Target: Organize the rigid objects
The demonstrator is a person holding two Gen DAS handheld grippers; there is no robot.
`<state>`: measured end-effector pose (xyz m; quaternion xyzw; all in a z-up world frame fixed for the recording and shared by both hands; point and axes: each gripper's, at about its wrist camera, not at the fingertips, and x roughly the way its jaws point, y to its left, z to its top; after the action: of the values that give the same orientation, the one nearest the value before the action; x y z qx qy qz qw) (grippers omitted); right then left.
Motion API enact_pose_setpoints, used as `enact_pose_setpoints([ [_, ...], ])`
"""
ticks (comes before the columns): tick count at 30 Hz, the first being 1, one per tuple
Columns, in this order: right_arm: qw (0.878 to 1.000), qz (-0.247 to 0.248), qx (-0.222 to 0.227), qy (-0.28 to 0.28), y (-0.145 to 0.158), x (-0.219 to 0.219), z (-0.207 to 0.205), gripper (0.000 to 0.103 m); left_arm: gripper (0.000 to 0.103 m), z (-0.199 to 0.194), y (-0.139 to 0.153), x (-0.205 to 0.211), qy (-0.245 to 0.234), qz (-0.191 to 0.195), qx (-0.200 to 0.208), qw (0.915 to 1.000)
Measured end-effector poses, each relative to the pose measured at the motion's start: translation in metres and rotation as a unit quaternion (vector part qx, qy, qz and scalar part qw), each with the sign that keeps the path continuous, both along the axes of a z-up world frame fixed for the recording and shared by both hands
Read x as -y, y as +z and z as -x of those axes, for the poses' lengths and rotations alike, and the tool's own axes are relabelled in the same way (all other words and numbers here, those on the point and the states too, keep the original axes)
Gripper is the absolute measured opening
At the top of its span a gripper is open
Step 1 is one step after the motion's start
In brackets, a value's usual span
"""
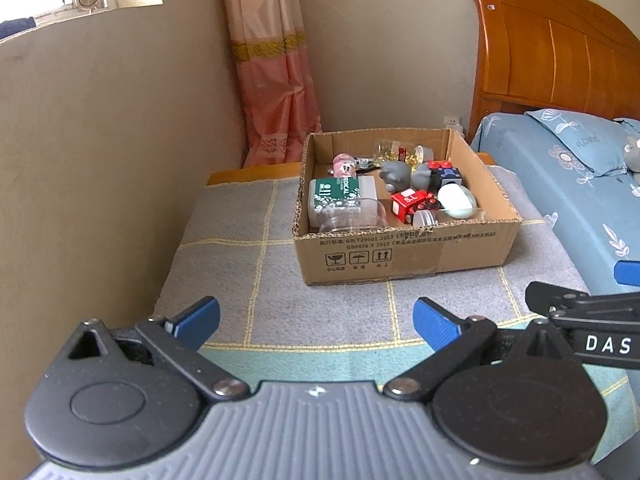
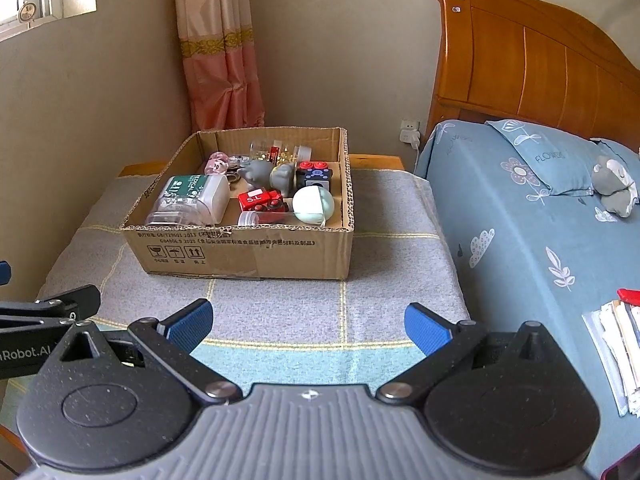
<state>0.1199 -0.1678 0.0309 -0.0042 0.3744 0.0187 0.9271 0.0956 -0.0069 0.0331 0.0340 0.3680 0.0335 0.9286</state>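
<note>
Beige wall (image 2: 120, 80), pink curtain (image 2: 218, 48), wooden headboard (image 2: 520, 60)

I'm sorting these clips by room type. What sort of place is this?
Most likely a bedroom in a home: a bed with a wooden headboard and a pillow, a curtain by a window, and a cardboard box of small items on a cloth-covered low table.
</note>
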Motion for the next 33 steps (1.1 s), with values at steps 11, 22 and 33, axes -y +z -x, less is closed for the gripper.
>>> enact_pose_setpoints([
  [11,1.0,-0.005,0.003,-0.001,0.0009,0.0036,0.0028,0.103,0.102,0.0016,0.0038,0.0033,-0.002,-0.003,0.003,1.0],
  [22,1.0,-0.006,0.004,-0.002,0.0016,0.0045,0.0029,0.103,0.102,0.0022,0.0027,0.0038,-0.002,-0.004,0.002,1.0],
  [33,1.0,-0.005,0.005,-0.002,0.0025,0.0043,0.0029,0.103,0.102,0.0024,0.0033,0.0038,-0.003,-0.004,0.002,1.0],
])
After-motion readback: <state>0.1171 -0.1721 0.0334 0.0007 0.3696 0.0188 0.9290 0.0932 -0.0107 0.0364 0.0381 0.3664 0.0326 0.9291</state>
